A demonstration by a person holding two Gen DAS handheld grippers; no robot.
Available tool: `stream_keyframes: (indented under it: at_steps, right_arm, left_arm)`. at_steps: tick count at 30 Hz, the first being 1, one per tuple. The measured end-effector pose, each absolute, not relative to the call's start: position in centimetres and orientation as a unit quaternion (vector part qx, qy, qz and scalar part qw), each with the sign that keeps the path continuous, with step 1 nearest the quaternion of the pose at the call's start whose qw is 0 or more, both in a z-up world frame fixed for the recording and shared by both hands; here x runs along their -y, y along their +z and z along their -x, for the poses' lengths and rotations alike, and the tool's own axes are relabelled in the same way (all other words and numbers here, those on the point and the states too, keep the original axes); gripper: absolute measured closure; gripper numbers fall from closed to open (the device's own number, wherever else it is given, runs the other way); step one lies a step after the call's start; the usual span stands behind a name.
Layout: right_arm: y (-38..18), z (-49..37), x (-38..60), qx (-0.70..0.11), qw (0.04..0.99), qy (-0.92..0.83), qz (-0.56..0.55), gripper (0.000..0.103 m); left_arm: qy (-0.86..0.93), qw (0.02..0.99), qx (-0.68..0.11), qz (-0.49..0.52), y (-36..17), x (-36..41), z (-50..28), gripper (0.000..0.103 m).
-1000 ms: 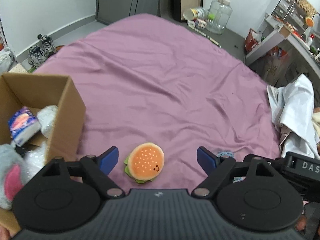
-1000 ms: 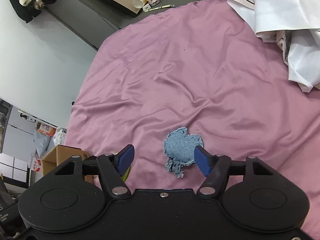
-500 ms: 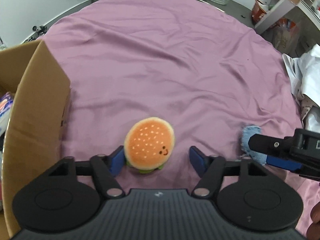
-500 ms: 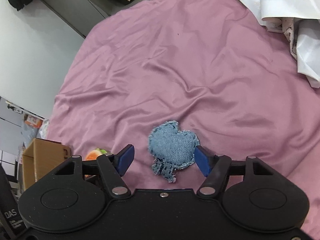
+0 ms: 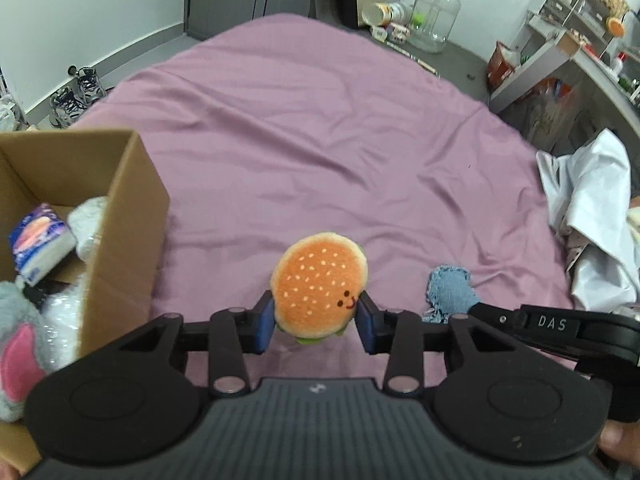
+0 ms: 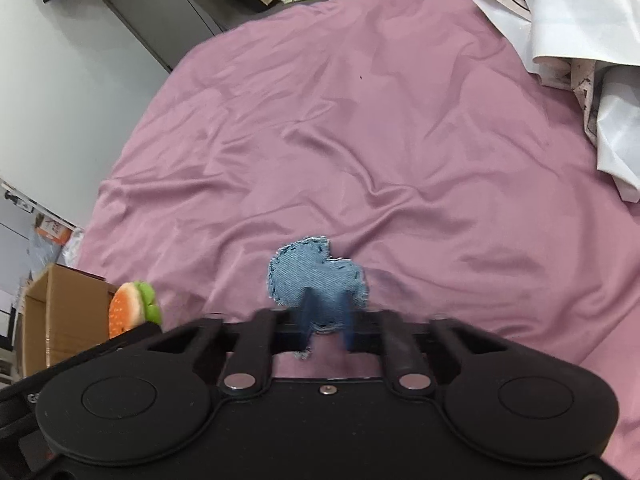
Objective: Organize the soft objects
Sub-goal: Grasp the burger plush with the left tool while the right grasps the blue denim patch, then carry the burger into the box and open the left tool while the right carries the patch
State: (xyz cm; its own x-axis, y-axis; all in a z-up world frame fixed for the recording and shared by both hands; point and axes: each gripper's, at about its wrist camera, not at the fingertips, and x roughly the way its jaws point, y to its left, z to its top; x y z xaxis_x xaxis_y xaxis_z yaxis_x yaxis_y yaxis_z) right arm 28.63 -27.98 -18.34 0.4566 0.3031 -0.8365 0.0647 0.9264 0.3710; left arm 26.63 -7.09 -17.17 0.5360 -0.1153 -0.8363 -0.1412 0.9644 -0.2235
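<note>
Half a second ago both claws gaped; now the left claw [image 5: 316,322] clenches the burger toy [image 5: 319,283] and the right claw [image 6: 326,326], blurred, seemingly grips the denim patch [image 6: 316,276], ready for the box [image 5: 120,216] at nine o'clock.

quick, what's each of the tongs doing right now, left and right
Left tongs: closed on the burger plush.
Right tongs: closed on the denim patch.

Black left gripper [image 5: 316,322]: blue pads [image 5: 265,322], silver pivot screws, ribbed grey housing, round side discs. Black right gripper [image 6: 326,322]: blurred blue pads, white "DAS" lettering.
</note>
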Motion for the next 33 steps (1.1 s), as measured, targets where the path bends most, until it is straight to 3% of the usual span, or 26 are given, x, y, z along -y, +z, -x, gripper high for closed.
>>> stream_keyframes:
  at_steps: [12,14,15,16,18,23,29,32,33]
  right_arm:
    - [-16.1,-27.7,28.1,-0.499,0.837,0.089,-0.205,0.103]
    - [-16.4,-27.9,28.5,-0.506,0.829,0.084,-0.224,0.096]
    - [-16.6,-28.0,28.6,-0.507,0.827,0.080,-0.230,0.088]
    - [-16.7,-28.0,28.6,-0.506,0.827,0.077,-0.232,0.070]
    - [-17.0,-28.2,28.6,-0.501,0.833,0.072,-0.226,0.053]
    - [-18.1,-28.9,27.9,-0.500,0.836,0.076,-0.212,0.052]
    - [-19.2,-29.3,26.0,-0.493,0.852,0.096,-0.149,0.036]
    - [-19.4,-29.1,25.2,-0.484,0.861,0.103,-0.117,0.036]
    - [-19.4,-29.1,25.0,-0.485,0.862,0.103,-0.108,0.042]
  left_arm:
    - [0.002,0.876,-0.461,0.144,-14.3,6.2,-25.4,0.063]
    - [-0.001,0.876,-0.460,0.143,-14.3,6.1,-25.4,0.063]
    - [-0.001,0.876,-0.461,0.144,-14.3,6.1,-25.4,0.063]
    - [-0.001,0.875,-0.461,0.146,-14.4,6.0,-25.4,0.063]
    - [-0.001,0.874,-0.462,0.150,-14.5,5.8,-25.5,0.063]
    - [-0.004,0.874,-0.461,0.153,-14.9,5.5,-25.8,0.063]
    - [-0.002,0.870,-0.466,0.160,-15.8,5.1,-26.3,0.062]
    - [-0.001,0.868,-0.470,0.160,-16.2,5.2,-26.4,0.062]
    - [-0.001,0.867,-0.472,0.160,-16.4,5.2,-26.4,0.062]
